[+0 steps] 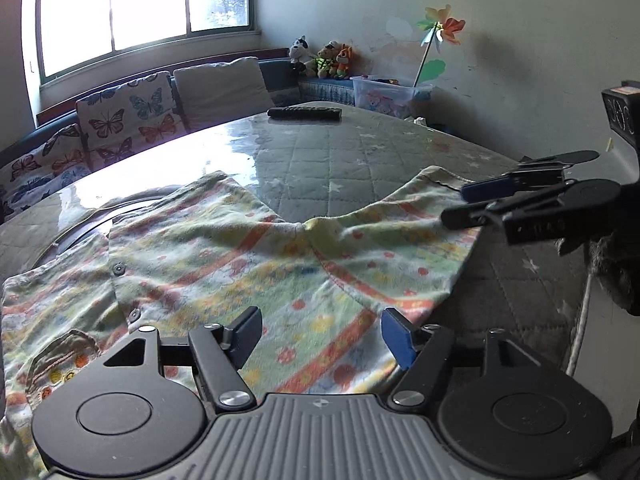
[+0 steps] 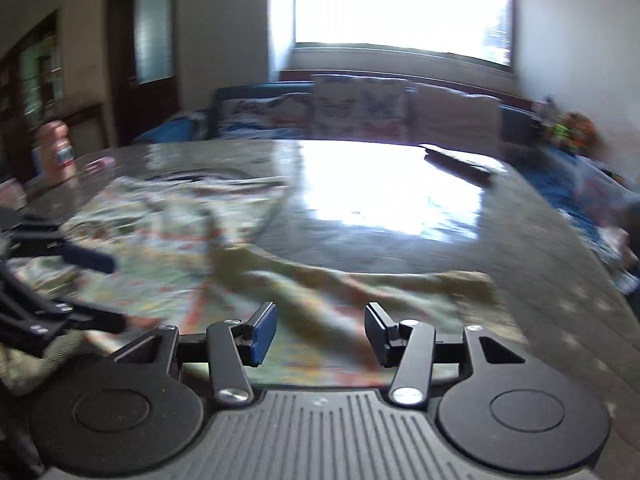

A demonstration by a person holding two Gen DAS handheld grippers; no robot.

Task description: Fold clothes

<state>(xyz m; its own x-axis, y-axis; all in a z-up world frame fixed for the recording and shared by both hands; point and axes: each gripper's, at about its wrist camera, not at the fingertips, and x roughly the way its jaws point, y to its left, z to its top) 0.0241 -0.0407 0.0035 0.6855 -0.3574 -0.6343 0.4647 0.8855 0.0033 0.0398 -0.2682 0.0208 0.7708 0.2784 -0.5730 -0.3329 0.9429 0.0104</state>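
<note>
A child's garment [image 1: 248, 264] in pale yellow-green with orange stripes, dots and snap buttons lies spread on the table. My left gripper [image 1: 322, 334] hovers open over its near part, with nothing between the blue-padded fingers. My right gripper [image 1: 454, 204] reaches in from the right, just over the garment's far right corner. The right wrist view is blurred by motion. There my right gripper [image 2: 320, 330] is open above a rumpled edge of the garment [image 2: 192, 280], and my left gripper [image 2: 108, 292] shows at the left edge.
The table [image 1: 360, 152] has a glossy top over a quilted cover. A black remote [image 1: 304, 113] lies at its far side. A sofa with butterfly cushions [image 1: 128, 120], plush toys [image 1: 324, 58] and a clear toy box [image 1: 384, 94] stand behind. A bottle [image 2: 56, 152] stands at the far left.
</note>
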